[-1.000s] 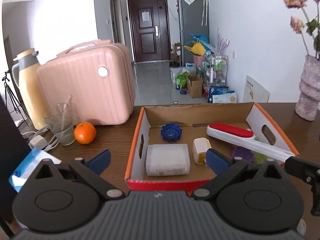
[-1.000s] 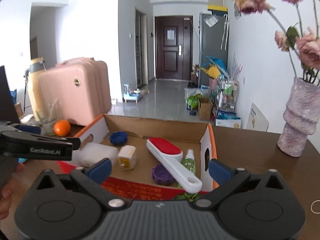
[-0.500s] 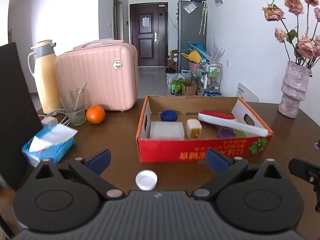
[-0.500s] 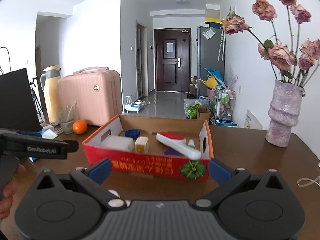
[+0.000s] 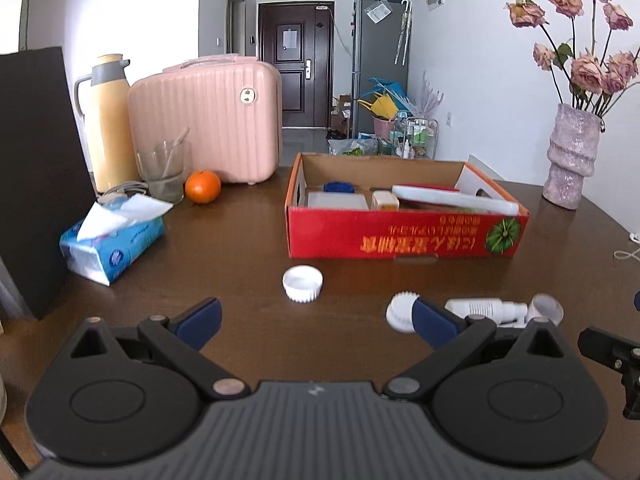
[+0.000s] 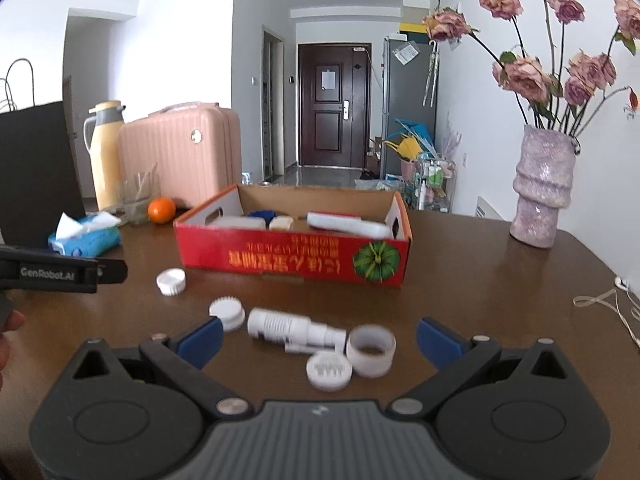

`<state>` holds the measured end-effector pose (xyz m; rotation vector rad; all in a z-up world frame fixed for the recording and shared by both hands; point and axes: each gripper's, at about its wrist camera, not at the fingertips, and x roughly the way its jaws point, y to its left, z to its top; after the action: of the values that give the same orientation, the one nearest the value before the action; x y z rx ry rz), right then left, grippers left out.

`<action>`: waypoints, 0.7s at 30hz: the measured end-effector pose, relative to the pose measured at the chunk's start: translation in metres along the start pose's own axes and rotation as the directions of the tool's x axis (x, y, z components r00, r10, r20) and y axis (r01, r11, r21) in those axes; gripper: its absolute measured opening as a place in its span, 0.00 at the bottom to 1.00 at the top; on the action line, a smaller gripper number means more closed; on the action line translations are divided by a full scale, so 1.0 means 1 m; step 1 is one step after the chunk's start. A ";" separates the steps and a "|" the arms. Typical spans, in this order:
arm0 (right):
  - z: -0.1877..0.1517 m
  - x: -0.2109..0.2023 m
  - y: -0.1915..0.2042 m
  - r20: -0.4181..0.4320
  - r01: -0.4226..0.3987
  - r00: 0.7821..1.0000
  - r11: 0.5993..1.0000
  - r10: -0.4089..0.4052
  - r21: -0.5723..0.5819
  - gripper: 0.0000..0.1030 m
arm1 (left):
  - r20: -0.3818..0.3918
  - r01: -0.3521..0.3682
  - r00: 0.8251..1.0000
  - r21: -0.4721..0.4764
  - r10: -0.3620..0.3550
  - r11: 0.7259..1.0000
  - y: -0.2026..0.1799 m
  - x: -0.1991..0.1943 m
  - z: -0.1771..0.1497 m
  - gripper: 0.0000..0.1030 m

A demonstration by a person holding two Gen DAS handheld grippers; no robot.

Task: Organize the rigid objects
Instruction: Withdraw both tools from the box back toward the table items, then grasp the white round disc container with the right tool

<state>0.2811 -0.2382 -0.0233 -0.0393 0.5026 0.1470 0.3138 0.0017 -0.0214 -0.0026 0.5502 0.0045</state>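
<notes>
Dark brown wood of the worktop (image 5: 240,240) is filling the lower half of both views, with a hallway and a dark door lying beyond its far edge. Near the middle, a red cardboard box (image 5: 404,236) is sitting with its long printed side facing the cameras; inside it, a white-and-red brush (image 5: 452,198), a blue cap (image 5: 339,187), a clear plastic case (image 5: 337,201) and a small cream block (image 5: 385,201) are resting. Bare wood is lying open between the box and the near edge, broken only by loose white parts: a ridged bottle cap (image 5: 302,283) just in front of the box's left corner, and, nearer the right side, a toothed disc (image 6: 227,313), a ribbed pump tube (image 6: 294,329), a short ring (image 6: 371,349) and a flat round lid (image 6: 329,369), all close together. Along the left edge, a tissue pack (image 5: 112,242), a glass (image 5: 164,172), an orange (image 5: 203,186), a yellow flask (image 5: 110,120) and a pink suitcase (image 5: 208,120) are standing; a purple vase (image 6: 542,188) is occupying the far right. The left hand-held gripper (image 5: 316,320) is hovering low and level, jaws spread wide and holding nothing. The right hand-held gripper (image 6: 318,340) is likewise gaping wide and empty, its fingers flanking the white parts.
</notes>
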 end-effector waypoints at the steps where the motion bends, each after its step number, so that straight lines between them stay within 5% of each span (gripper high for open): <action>1: -0.005 -0.001 0.001 -0.005 0.001 1.000 1.000 -0.001 0.000 1.00 | 0.004 0.000 1.000 0.001 0.000 1.000 0.000 -0.001 -0.004 1.00; 11: -0.035 0.012 0.003 -0.052 0.026 0.998 0.999 -0.024 0.023 1.00 | -0.005 0.030 1.000 0.005 -0.029 1.000 0.002 0.009 -0.031 1.00; 21: -0.027 0.037 0.008 -0.055 0.037 0.998 0.999 -0.037 -0.014 0.97 | 0.018 0.010 1.000 0.001 -0.010 1.000 0.004 0.016 -0.038 1.00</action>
<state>0.2994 -0.2278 -0.0647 -0.0651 0.5562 0.1131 0.3070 0.0058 -0.0622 -0.0047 0.5319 -0.0055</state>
